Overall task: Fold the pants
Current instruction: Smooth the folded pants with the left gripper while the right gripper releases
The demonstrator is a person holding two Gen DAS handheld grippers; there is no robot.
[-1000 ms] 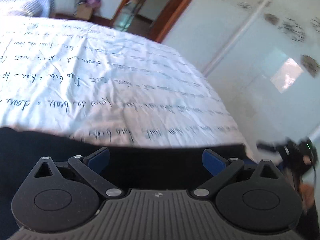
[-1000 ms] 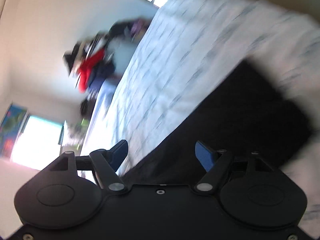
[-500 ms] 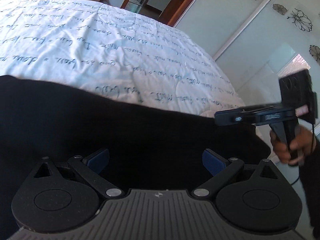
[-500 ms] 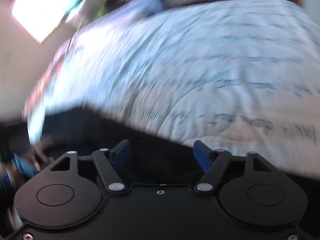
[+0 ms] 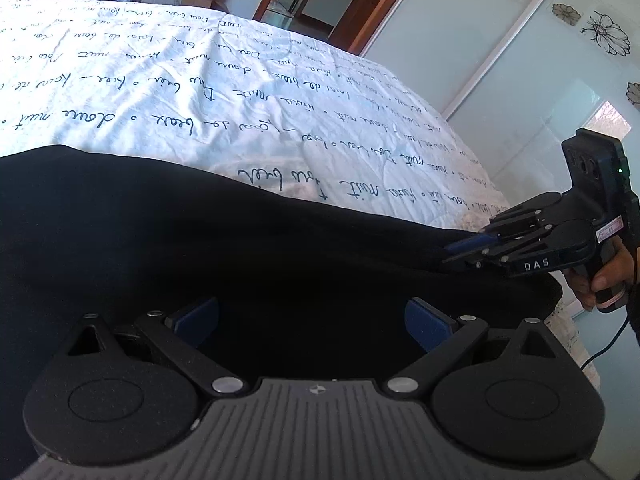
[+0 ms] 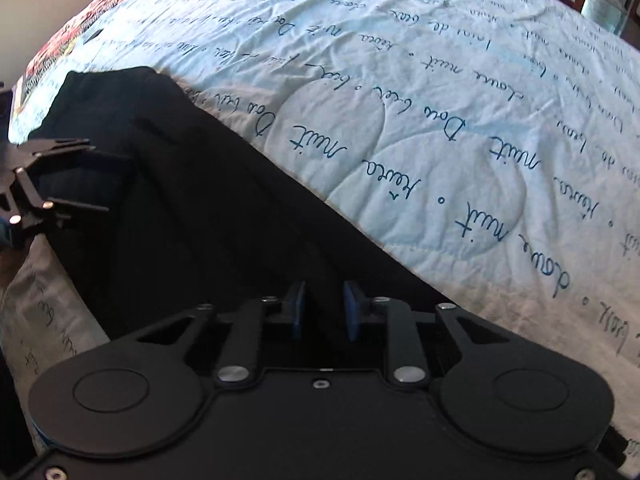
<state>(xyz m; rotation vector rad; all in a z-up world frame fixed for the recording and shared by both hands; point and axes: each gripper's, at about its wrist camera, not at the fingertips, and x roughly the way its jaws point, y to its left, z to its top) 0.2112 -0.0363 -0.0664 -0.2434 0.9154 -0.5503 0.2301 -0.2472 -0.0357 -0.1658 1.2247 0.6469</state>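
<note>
Pants (image 5: 248, 264) are lying flat along the near edge of the bed (image 5: 168, 92), a long black band on the white quilt with its printed handwriting. I am reading them as already doubled lengthwise, since the right wrist view is showing one narrow strip running away toward the far end.

Right claw (image 6: 323, 316) is sitting at one end of the strip with its blue pads (image 6: 297, 312) drawn close together, dark cloth running between them. I am judging it clenched on the pants edge, though the narrow gap is making actual contact hard to confirm. In the left wrist view its tips are meeting the cloth edge at the bed corner, so I am taking this as the pinch for carrying that end over.

Left claw (image 5: 312, 318) is hovering low over the other end, released, pads wide apart with cloth below and nothing between them. I am expecting it needs to close on its own edge before any lift.

Nothing on the quilt is blocking the fold path. Wardrobe doors (image 5: 520, 80) are standing close beside the bed on the right, and a doorway (image 5: 316, 0) is showing beyond. A cable (image 5: 608, 344) is trailing from the right claw's handle; I am watching it for snagging.
</note>
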